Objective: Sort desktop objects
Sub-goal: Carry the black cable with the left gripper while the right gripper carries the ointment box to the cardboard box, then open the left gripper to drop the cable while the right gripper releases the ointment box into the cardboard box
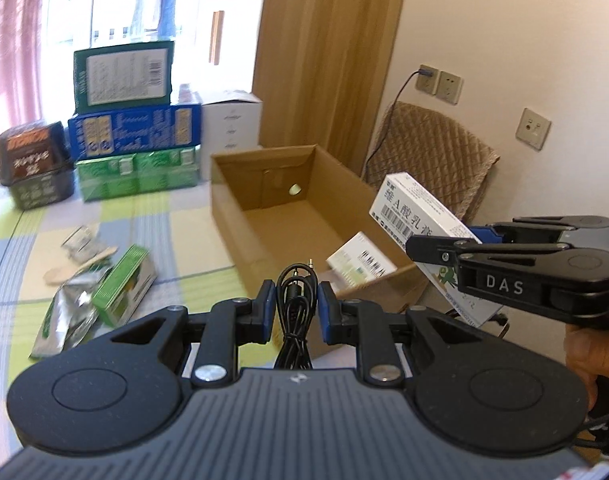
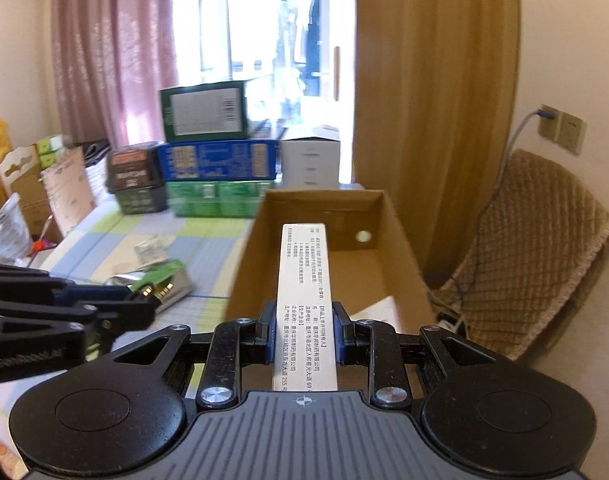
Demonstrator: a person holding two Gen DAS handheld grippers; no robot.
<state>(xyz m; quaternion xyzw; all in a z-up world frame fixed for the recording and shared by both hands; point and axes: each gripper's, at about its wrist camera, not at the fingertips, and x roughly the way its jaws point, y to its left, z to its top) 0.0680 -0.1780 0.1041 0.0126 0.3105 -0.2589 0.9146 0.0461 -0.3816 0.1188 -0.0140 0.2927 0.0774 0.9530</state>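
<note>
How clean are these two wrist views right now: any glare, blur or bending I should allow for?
Left wrist: window blown out white, stacked boxes and table litter smeared, held cable sharp. Right wrist: same window glare, background soft, white box print readable. Both views bend straight edges at the rim.

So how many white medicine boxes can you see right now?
2. One white medicine box is clamped in the right gripper above the cardboard box; a smaller one lies at that box's near end. Others may be hidden.
</note>
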